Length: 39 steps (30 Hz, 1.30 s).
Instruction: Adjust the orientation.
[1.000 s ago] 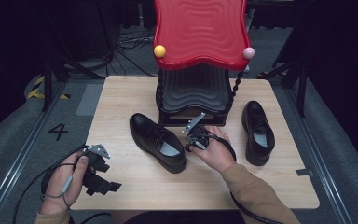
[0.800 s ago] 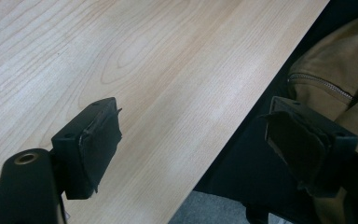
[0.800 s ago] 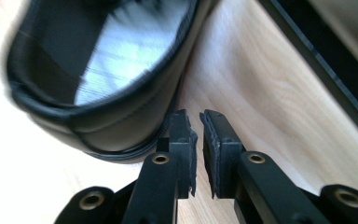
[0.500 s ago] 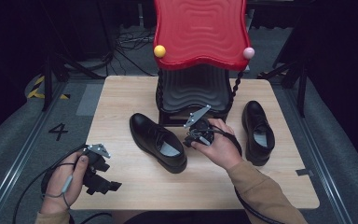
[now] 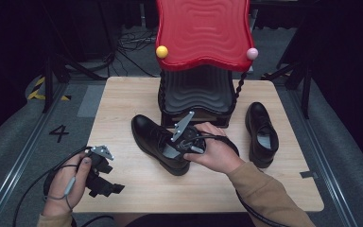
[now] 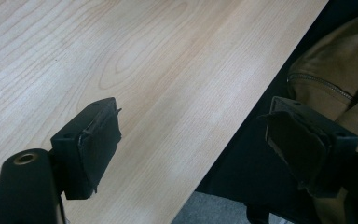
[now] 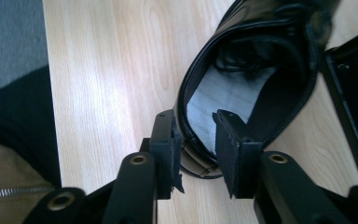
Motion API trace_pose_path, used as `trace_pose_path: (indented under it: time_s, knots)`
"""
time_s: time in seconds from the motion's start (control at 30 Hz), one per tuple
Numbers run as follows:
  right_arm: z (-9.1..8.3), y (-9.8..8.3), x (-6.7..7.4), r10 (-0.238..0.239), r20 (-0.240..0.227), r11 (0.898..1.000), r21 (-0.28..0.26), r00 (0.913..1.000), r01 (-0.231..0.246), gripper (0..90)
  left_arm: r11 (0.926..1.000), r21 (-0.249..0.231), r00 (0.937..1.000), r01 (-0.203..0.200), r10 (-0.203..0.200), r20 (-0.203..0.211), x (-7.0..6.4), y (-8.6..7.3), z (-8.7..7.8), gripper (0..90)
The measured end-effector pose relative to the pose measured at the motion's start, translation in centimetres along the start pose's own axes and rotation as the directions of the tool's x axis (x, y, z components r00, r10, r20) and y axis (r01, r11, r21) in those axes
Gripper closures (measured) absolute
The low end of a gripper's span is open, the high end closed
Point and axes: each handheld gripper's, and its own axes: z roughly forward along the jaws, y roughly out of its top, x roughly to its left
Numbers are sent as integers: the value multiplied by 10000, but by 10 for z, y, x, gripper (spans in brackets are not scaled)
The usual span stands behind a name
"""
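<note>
The right gripper (image 5: 170,150) hangs over the heel of the black dress shoe (image 5: 158,142) at table centre. Its jaws, just opening, straddle the heel rim (image 7: 193,140) without pressing it. At eight o'clock, the left gripper (image 5: 116,187) stands wide, empty, over the table (image 5: 123,99) edge.

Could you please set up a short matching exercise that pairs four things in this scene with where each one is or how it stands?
1. left shoe
2. right shoe
3. left gripper
4. red wavy panel

a. jaws wide apart at the near table edge
b. alone on the table's right side
c. top of the black stand
d. heel rim between the right gripper's jaws

Pairs: 1-d, 2-b, 3-a, 4-c
</note>
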Motion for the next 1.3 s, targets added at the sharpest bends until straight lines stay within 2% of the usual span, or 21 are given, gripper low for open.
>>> trace_pose_path:
  time_s: [0.17, 0.37, 0.43, 0.47, 0.5, 0.53, 0.57, 0.6, 0.67, 0.7, 0.73, 0.8, 0.9, 0.97, 1.0, 1.03, 1.07, 1.13, 1.23, 1.27, 1.3]
  knots:
    - [21, 5, -2, -492, -410, 9963, 683, 9979, 519, 633, 10000, -45, 10000, 52, -52, -56, 0, 0, -1, 175]
    - [39, 6, -7, -456, -656, 9907, 1250, 9968, 536, 634, 10000, -52, 10000, 41, -42, -68, 1, -1, -1, 175]
    - [46, 7, -8, -309, -828, 9887, 1438, 9961, 426, 646, 10000, -62, 10000, 35, -36, -93, 1, -2, -1, 174]
    - [53, 6, -11, -466, -1036, 9862, 1535, 9935, 622, 664, 9999, -83, 9999, 71, -72, -142, 1, -3, -2, 173]
    - [56, 5, -10, -318, -1162, 9835, 1731, 9927, 517, 672, 9999, -101, 9998, 79, -81, -164, 1, -3, -2, 171]
    - [56, 5, -10, -318, -1162, 9835, 1731, 9927, 517, 672, 9999, -101, 9998, 79, -81, -164, 1, -3, -2, 171]
    - [63, 4, -12, -419, -1419, 9807, 1833, 9890, 679, 693, 9999, -127, 9998, 117, -119, -160, 1, -4, -2, 171]
    - [64, 4, -12, -365, -1481, 9805, 1860, 9883, 641, 703, 9998, -122, 9998, 147, -149, -153, 0, -5, -3, 171]
    - [65, 4, -12, -375, -1547, 9813, 1810, 9872, 656, 725, 9998, -128, 9998, 130, -132, -171, 0, -5, -3, 171]
    - [65, 5, -12, -515, -1732, 9810, 1757, 9835, 823, 784, 9998, -103, 9997, 189, -191, -147, 0, -6, -3, 171]
    - [65, 5, -10, -493, -1794, 9807, 1777, 9825, 816, 805, 9997, -89, 9997, 209, -210, -145, 0, -6, -3, 170]
    - [65, 6, -9, -676, -1904, 9798, 1724, 9794, 1011, 809, 9997, -90, 9996, 231, -232, -155, 0, -6, -3, 171]
    - [66, 9, -4, -1140, -1664, 9745, 1732, 9795, 1429, 810, 9997, -118, 9997, 192, -194, -160, 0, -6, -3, 170]
    - [64, 9, -2, -1129, -1691, 9776, 1575, 9791, 1399, 809, 9998, -119, 9997, 179, -181, -147, 0, -6, -3, 170]
    - [62, 8, 2, -895, -1777, 9800, 1599, 9800, 1185, 808, 9998, -108, 9998, 157, -158, -115, 1, -6, -3, 171]
    - [60, 8, 3, -1091, -1786, 9801, 1448, 9778, 1358, 807, 9999, -101, 9998, 131, -132, -142, 1, -6, -3, 170]
    - [57, 7, 6, -1007, -1868, 9833, 1307, 9772, 1263, 805, 9998, -100, 9997, 154, -156, -169, 2, -6, -3, 171]
    - [53, 6, 10, -1160, -2068, 9843, 1072, 9715, 1403, 802, 9998, -116, 9998, 138, -140, -157, 2, -5, -3, 171]
    - [46, 3, 21, -1321, -2158, 9819, 1052, 9675, 1575, 800, 9999, -120, 9999, 112, -114, -125, 1, -4, -3, 171]
    - [42, 1, 27, -1260, -2127, 9823, 1094, 9690, 1518, 799, 9999, -132, 9999, 43, -45, -150, 1, -1, -2, 171]
    - [39, -1, 31, -1423, -2088, 9816, 958, 9676, 1650, 799, 9999, -111, 9999, 49, -51, -143, 1, 0, -2, 170]
